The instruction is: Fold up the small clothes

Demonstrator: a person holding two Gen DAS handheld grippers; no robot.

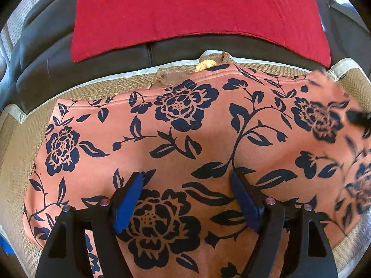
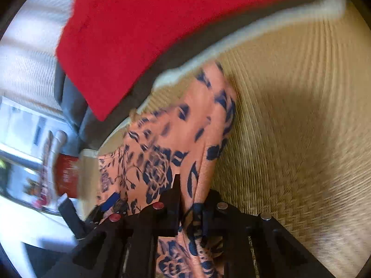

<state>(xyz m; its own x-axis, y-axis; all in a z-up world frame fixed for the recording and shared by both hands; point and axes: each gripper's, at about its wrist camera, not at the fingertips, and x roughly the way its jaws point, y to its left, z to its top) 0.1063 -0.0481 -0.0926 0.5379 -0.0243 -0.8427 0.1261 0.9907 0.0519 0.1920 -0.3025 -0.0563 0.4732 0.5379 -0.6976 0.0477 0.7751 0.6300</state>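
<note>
An orange garment [image 1: 185,139] with a dark blue flower print lies spread on a woven straw mat [image 1: 20,139]. My left gripper [image 1: 185,185] is open, its blue-padded fingers [image 1: 127,199] resting over the cloth near its front middle, holding nothing. In the right wrist view my right gripper [image 2: 190,199] is shut on a bunched fold of the same garment [image 2: 176,143], which is lifted at its right side and trails away across the mat [image 2: 289,127]. The right gripper's tip shows blurred at the right edge of the left wrist view [image 1: 359,115].
A red cushion [image 1: 197,11] leans on a dark leather sofa back [image 1: 46,64] behind the mat. A tan knitted item [image 1: 171,76] with a yellow piece pokes out behind the garment's far edge. The mat has a pale cloth border [image 2: 208,53].
</note>
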